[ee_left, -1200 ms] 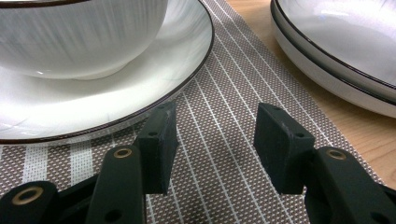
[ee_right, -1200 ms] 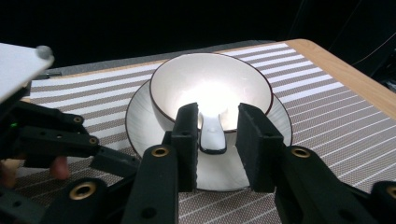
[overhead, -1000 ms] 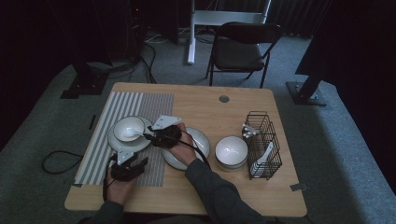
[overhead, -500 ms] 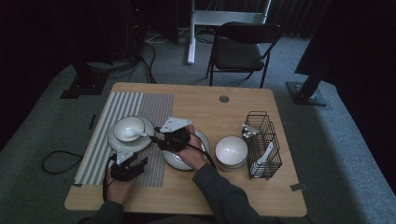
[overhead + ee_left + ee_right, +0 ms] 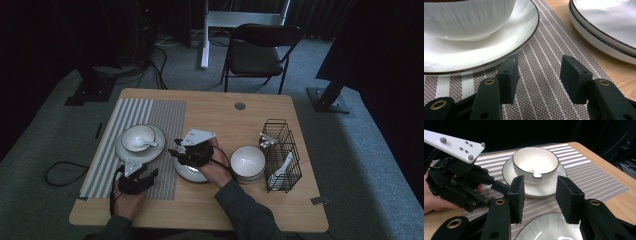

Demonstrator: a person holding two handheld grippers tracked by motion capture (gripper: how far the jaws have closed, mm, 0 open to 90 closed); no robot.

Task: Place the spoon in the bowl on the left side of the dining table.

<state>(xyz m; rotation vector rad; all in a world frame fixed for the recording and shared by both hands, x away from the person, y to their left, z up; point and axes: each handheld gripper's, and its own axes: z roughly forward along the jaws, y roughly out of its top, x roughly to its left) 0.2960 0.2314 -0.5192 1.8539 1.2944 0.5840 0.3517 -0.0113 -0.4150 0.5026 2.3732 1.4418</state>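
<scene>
The wooden table (image 5: 220, 115) fills the middle of the high view; a striped placemat (image 5: 165, 117) covers its left part; at the right of the table stands a black wire basket (image 5: 282, 150) with a white spoon (image 5: 282, 166) leaning inside it. In the centre lies a white plate (image 5: 192, 172), half on the mat's edge, and to its right a white bowl (image 5: 247, 159) sits on its own; at centre left a second plate (image 5: 127, 150) carries a bowl (image 5: 138, 137) with a spoon (image 5: 150, 144) in it. The right gripper (image 5: 176, 152) hovers just over the centre plate's near-left rim, its jaws spread with nothing between them; the left gripper (image 5: 150, 172) rests low on the mat at lower left, jaws likewise spread and bare, just short of the left plate's rim (image 5: 506, 53).
</scene>
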